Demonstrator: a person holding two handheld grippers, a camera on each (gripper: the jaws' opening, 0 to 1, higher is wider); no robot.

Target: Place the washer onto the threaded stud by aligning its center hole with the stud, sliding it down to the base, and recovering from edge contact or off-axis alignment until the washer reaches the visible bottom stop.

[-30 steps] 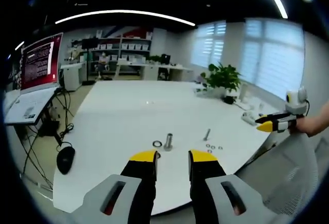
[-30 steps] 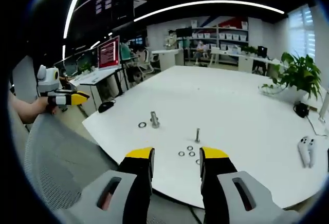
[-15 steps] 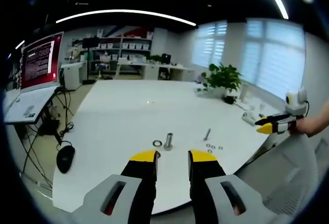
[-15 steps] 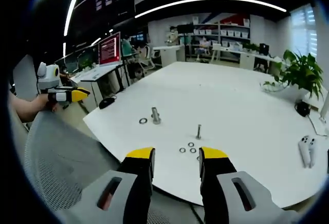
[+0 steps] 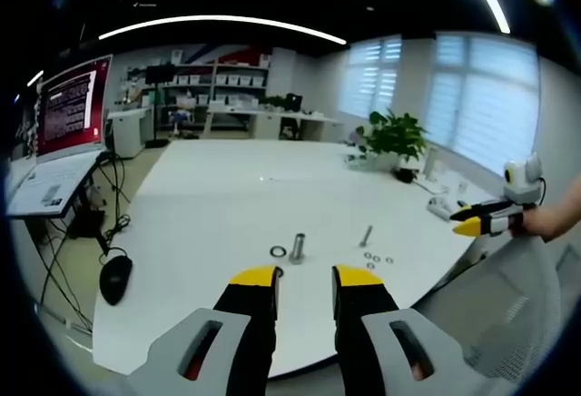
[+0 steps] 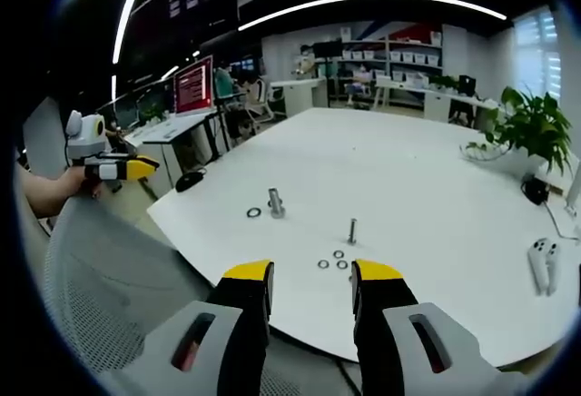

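Left tool point(image 5: 303, 275): jaws apart, holding nothing, above the desk point(image 5: 218, 196) edge.
Right tool point(image 6: 311, 272): also apart and empty.
Studs: two, thick stud point(image 6: 276, 202) left, thin stud point(image 6: 352, 230) right.
Washers: one lone washer point(image 6: 253, 212) just beside the thick stud, about three small washers point(image 6: 332, 261) near the thin one (tiny, count uncertain).
Risk: thin flat washers may slip from the jaws, or tilt and catch on the threads.
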